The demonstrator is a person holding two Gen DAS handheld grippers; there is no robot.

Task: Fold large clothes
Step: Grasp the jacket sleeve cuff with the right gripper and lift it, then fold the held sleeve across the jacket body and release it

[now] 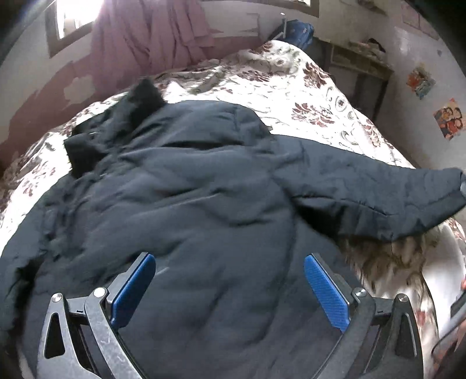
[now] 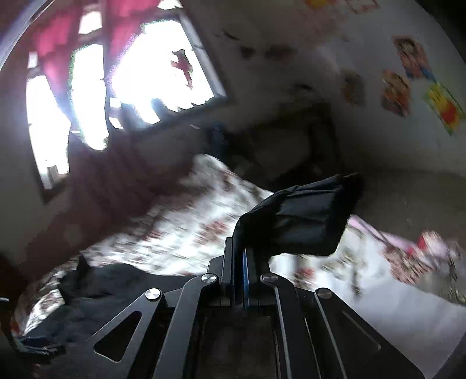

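a dark navy padded jacket (image 1: 186, 186) lies spread across a bed, on a white bedspread (image 1: 291, 84) printed with maroon and grey flowers. its black fur-trimmed hood (image 1: 139, 102) lies at the far end, toward the wall where a pink curtain (image 1: 151, 32) hangs beside a bright window (image 1: 74, 17). the left gripper (image 1: 230, 287) hovers low over the jacket's lower body with its jaws wide apart, the two blue pads (image 1: 134, 288) standing clear on either side and nothing pinched between them; whether the pads brush the fabric beneath cannot be told. one sleeve (image 1: 375, 192) reaches out to the right and is raised off the bedspread, a strip of brownish fur trim (image 1: 390, 256) showing beneath it. in the right wrist view, the right gripper (image 2: 243, 247) is clamped tight on the cuff (image 2: 308, 215) of that sleeve, the dark fabric bunching just beyond the fingertips and held up in the air above the bedspread (image 2: 180, 233). the rest of the jacket (image 2: 110, 291) shows as a dark mass lower left on the bed. this view is blurred. colourful stickers (image 2: 396, 93) dot the pale wall on the right, and a dark shelf unit (image 1: 358, 67) stands past the far corner of the bed. a blue bag (image 1: 300, 32) sits near the bed's far end.
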